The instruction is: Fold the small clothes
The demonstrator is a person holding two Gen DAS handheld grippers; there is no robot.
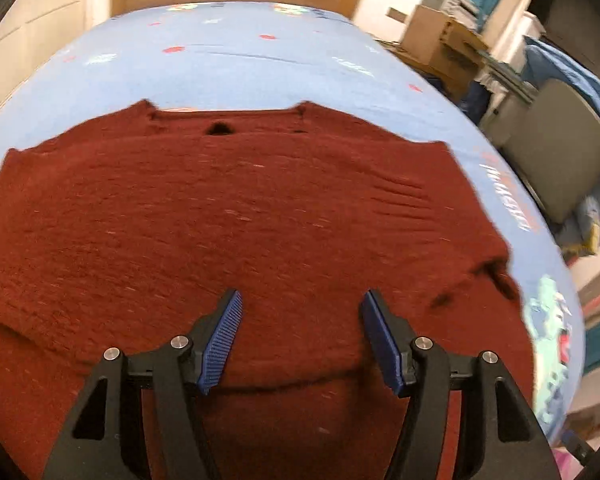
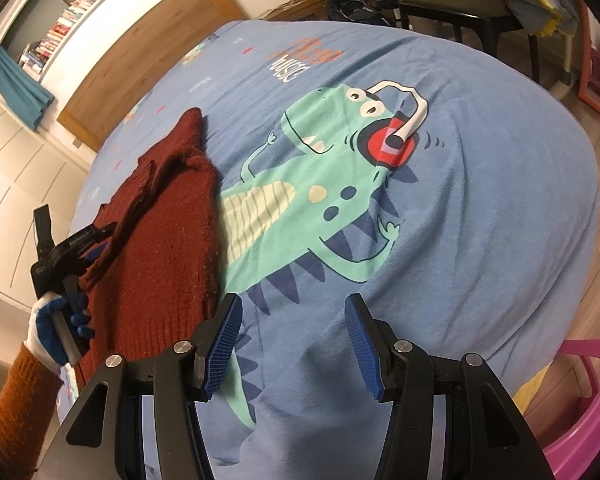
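Observation:
A dark red knitted sweater (image 1: 240, 208) lies spread flat on the blue bed sheet (image 1: 240, 64), neckline toward the far side, with a folded edge running across its near part. My left gripper (image 1: 302, 294) hovers over the sweater's lower middle, open, with nothing between its blue pads. In the right wrist view the sweater (image 2: 172, 232) lies at the left, partly folded over itself. A gloved hand (image 2: 52, 324) holds the left gripper (image 2: 100, 240) over it. My right gripper (image 2: 293, 298) stands open above the bare sheet (image 2: 480, 220), just right of the sweater's edge, holding nothing.
The sheet carries a large green dinosaur print (image 2: 320, 184). A wooden headboard (image 2: 140, 60) bounds the bed's far side. A pink plastic basket (image 2: 580, 400) sits off the bed's near right corner. A grey chair (image 1: 556, 156) and cardboard boxes (image 1: 432, 36) stand beside the bed.

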